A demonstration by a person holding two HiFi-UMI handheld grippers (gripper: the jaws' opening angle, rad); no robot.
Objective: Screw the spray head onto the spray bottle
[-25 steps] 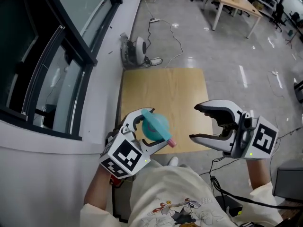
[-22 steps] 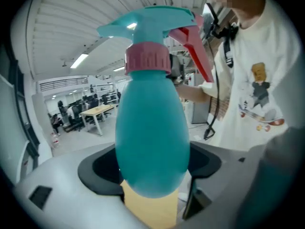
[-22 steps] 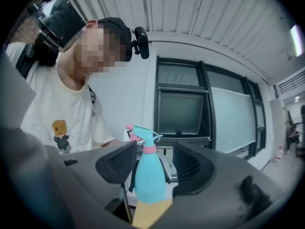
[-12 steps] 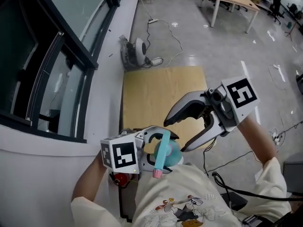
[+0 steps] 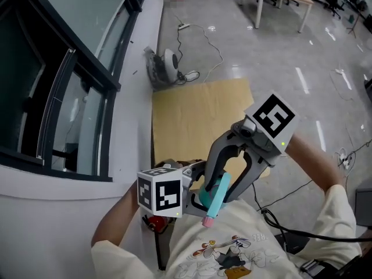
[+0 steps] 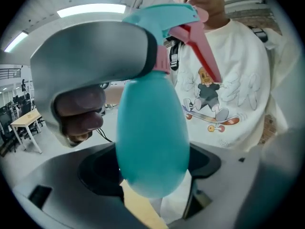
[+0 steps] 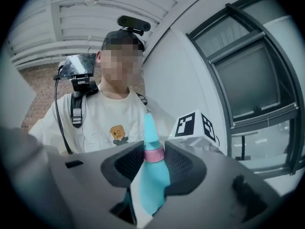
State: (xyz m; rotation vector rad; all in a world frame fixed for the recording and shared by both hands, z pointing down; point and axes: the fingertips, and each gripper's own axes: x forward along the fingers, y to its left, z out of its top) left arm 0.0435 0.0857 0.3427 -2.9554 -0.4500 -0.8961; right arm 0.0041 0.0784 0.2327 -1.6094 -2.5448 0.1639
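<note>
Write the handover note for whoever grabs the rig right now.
Left gripper: shut on the body of the bottle, holding it up in the air.
Right gripper: jaws have just been closing. Its pads sit either side of the pink collar of the spray head and look to be touching it.
Done: spray head sits on the bottle's neck, and both grippers are in place.
Left: turn the pink collar until tight, then let go. How far it is threaded already can't be told.
</note>
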